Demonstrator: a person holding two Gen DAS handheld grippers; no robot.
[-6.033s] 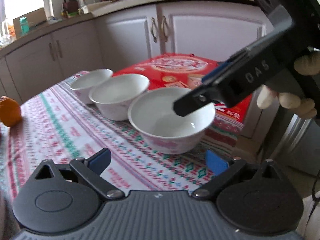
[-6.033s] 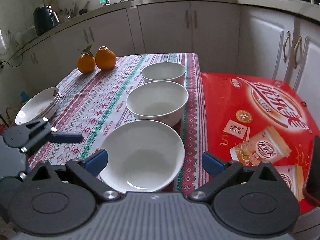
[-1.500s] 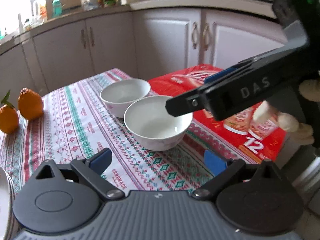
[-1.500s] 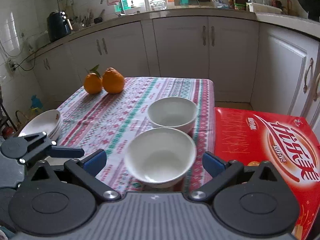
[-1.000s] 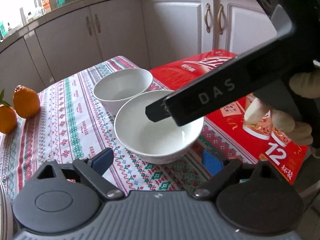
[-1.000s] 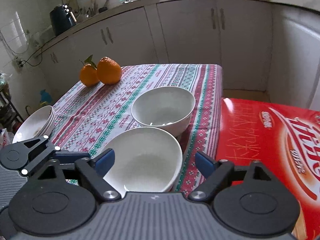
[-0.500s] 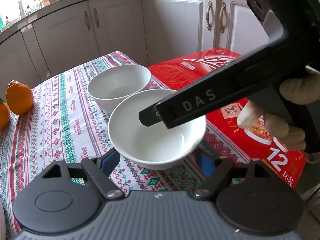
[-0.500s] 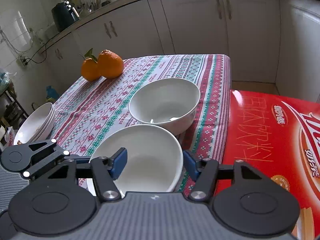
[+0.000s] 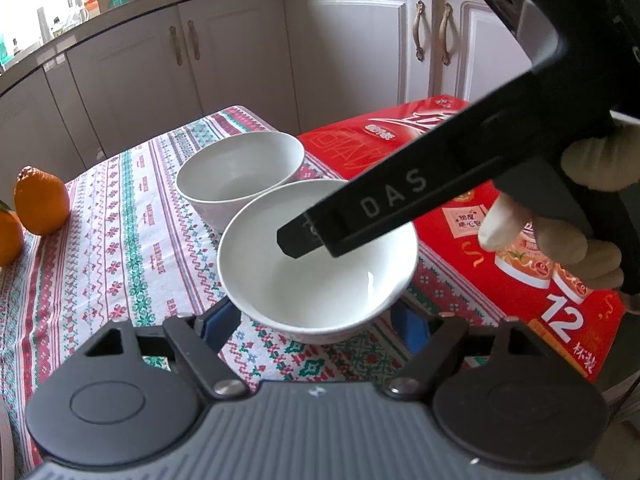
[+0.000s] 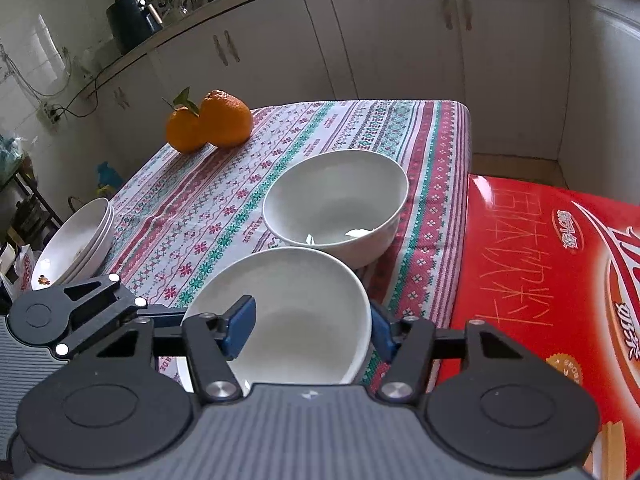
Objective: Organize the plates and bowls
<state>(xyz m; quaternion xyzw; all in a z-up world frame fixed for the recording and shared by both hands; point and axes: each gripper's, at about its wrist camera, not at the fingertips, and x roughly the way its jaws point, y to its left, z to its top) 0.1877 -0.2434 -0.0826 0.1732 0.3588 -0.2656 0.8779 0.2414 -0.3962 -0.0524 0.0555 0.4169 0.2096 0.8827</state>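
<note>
A white bowl (image 9: pixel 316 264) sits on the patterned tablecloth, near its right edge; it also shows in the right wrist view (image 10: pixel 296 320). A second white bowl (image 9: pixel 240 172) stands just behind it, seen too in the right wrist view (image 10: pixel 336 204). My right gripper (image 10: pixel 310 330) has one blue pad inside the near bowl and the other outside its rim, closing on the wall. My left gripper (image 9: pixel 316 326) is open, with its pads on either side of the near bowl's base. A stack of white plates (image 10: pixel 76 240) sits at the table's left edge.
Two oranges (image 10: pixel 210 122) lie at the far left of the tablecloth (image 10: pixel 224 200). A red printed carton (image 10: pixel 552 280) lies beside the table on the right. White kitchen cabinets (image 10: pixel 400 40) stand behind.
Both grippers have moved in on the near bowl. The right gripper's jaws have narrowed from wide open to gripping the bowl's wall. One of the three bowls is gone from the row.
</note>
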